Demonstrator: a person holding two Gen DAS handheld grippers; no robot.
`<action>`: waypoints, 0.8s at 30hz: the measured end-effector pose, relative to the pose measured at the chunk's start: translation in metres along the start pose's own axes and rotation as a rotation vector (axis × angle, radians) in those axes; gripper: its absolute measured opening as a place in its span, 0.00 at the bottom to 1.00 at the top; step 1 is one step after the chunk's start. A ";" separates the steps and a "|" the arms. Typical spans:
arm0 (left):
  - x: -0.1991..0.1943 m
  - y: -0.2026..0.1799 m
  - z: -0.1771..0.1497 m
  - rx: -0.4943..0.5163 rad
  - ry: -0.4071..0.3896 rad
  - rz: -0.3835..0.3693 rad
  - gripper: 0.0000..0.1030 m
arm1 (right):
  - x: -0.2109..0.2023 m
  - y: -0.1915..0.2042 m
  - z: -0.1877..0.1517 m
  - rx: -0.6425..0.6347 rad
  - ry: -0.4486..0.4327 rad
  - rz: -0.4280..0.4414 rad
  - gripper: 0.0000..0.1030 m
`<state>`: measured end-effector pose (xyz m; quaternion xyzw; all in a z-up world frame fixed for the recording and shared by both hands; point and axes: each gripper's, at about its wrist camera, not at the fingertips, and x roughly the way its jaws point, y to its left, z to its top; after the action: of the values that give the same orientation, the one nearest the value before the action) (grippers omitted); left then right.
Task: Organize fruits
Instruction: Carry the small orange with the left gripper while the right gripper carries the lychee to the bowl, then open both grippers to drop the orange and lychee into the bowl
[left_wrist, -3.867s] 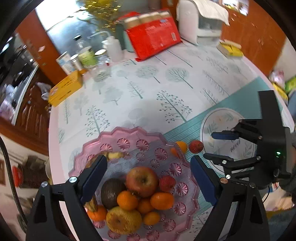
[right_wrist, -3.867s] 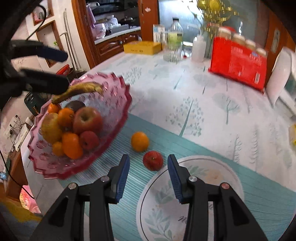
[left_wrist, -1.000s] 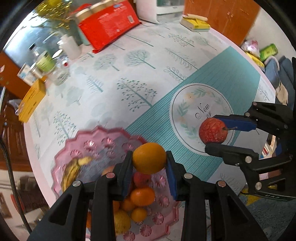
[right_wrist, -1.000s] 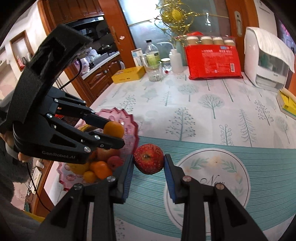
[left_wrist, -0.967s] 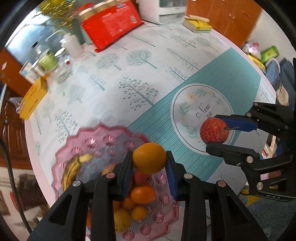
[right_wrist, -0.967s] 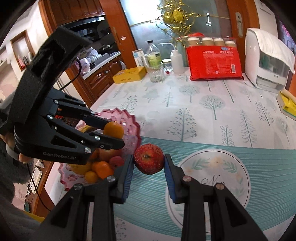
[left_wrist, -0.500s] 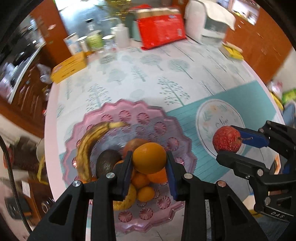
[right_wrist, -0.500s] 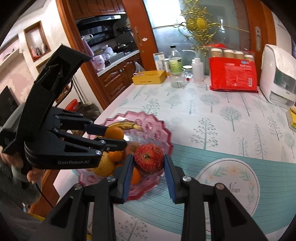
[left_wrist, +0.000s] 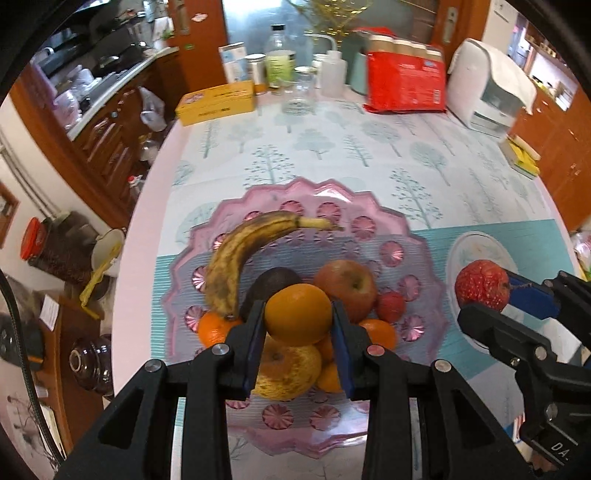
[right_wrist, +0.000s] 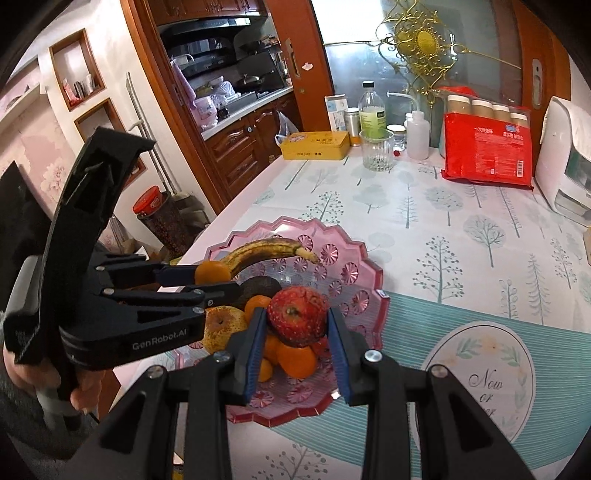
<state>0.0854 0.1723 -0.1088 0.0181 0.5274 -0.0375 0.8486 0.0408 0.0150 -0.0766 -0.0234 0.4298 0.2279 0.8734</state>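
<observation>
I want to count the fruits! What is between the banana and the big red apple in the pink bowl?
In the left wrist view, a dark avocado lies between the banana and the red apple in the pink bowl.

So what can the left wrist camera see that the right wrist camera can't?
Only the left wrist view shows the big red apple in the bowl and the yellow sponge at the table's far right edge.

Only the right wrist view shows the person's hand on the left gripper's handle and the "Now or" writing on the round placemat.

Both show the pink bowl, the banana, the left gripper shut on the orange, and the right gripper shut on the red fruit.
</observation>
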 end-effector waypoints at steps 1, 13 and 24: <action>0.003 0.002 -0.001 -0.008 -0.001 0.006 0.31 | 0.003 0.002 0.001 -0.001 0.006 -0.010 0.32; 0.020 0.018 -0.014 -0.058 0.035 0.005 0.31 | 0.036 0.007 -0.004 -0.010 0.080 -0.102 0.32; 0.024 0.018 -0.017 -0.062 0.048 -0.003 0.32 | 0.050 0.008 -0.008 -0.006 0.120 -0.121 0.33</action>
<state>0.0824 0.1900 -0.1377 -0.0080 0.5486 -0.0218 0.8358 0.0577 0.0391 -0.1188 -0.0655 0.4785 0.1740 0.8582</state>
